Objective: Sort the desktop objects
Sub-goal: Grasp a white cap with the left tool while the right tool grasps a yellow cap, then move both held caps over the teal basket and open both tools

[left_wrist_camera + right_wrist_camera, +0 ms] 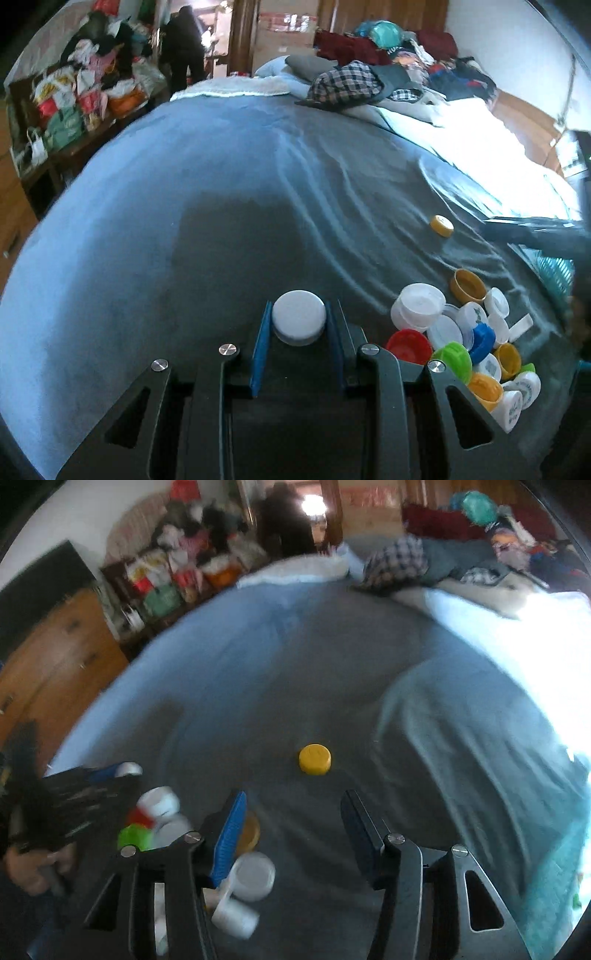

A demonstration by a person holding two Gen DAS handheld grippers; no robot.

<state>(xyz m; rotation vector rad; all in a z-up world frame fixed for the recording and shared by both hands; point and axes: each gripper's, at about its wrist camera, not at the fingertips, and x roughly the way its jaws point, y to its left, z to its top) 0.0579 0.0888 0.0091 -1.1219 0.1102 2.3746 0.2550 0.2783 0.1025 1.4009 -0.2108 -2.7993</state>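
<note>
My left gripper (298, 317) is shut on a white round cap (299, 316), held just above the grey-blue bedspread (184, 206). To its right lies a pile of caps (469, 339): white, red, green, blue and yellow ones. A lone yellow cap (441, 225) lies farther out on the bedspread. In the right wrist view my right gripper (291, 808) is open and empty, with the lone yellow cap (315, 759) lying just beyond its fingertips. The cap pile (162, 823) sits to its left, with white caps (253, 876) under the left finger. The left gripper and hand (44, 812) show blurred at far left.
Crumpled clothes and a plaid cloth (351, 83) lie at the far end of the bed. A cluttered table with bags (85, 99) stands beyond the left edge. A wooden dresser (55, 664) is at left. A teal basket (554, 269) shows at the right edge.
</note>
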